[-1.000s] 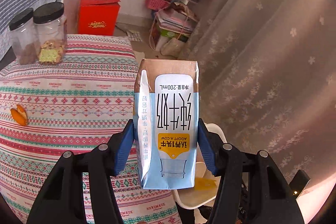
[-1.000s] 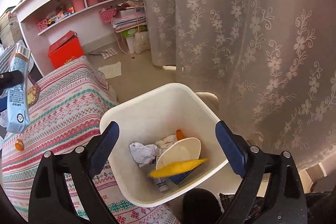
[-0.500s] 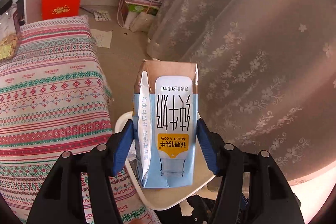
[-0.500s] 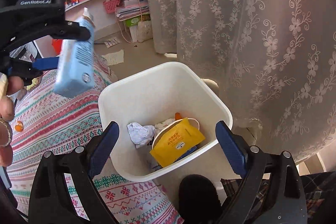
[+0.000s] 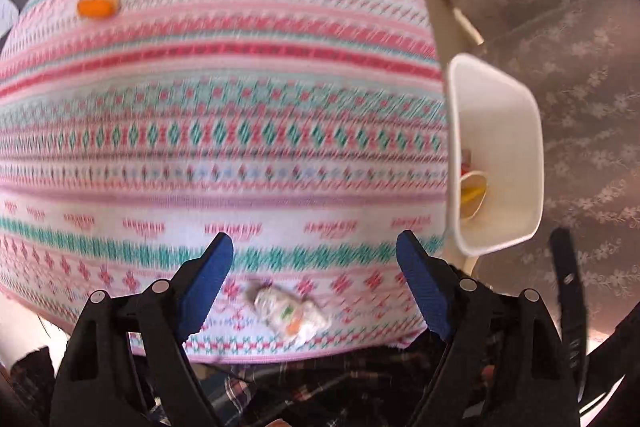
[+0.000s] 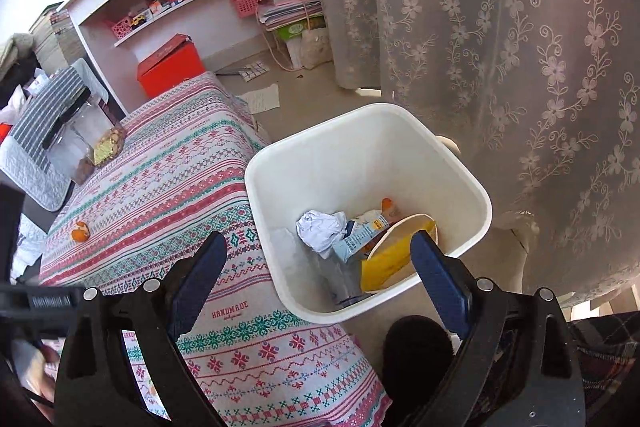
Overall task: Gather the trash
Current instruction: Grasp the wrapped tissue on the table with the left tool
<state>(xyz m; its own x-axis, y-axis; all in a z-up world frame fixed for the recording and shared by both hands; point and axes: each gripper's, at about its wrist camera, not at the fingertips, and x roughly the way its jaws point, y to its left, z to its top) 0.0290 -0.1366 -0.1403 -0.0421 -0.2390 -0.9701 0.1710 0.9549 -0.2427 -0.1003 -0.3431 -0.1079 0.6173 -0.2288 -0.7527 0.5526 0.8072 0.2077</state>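
A crumpled wrapper (image 5: 292,311) lies on the bench (image 5: 224,131) near its front edge, just below and between the tips of the left gripper (image 5: 312,259). It looks like thin, printed film balled up loosely: very light, soft and springy, likely a little slick, with nothing fragile about it. A pinch across its bulkiest middle should serve best, since the flat ends would probably slide out or unfold.

The left gripper's jaws are opening, already wide, and nothing is between its fingers (image 5: 208,279); they point steeply down at the patterned cloth.

Farther off on the cloth, well apart from the wrapper, sits a piece of orange peel (image 5: 98,7), stiffer and curled, which should take a grip across its edges.

The white bin (image 6: 360,155) stands just beside the bench edge, holding a milk carton (image 6: 360,233), a white paper ball (image 6: 320,229), a yellow packet (image 6: 390,261) and a paper bowl.

The right gripper (image 6: 318,271) hangs over the bin's near rim, its fingers spread wide and empty.
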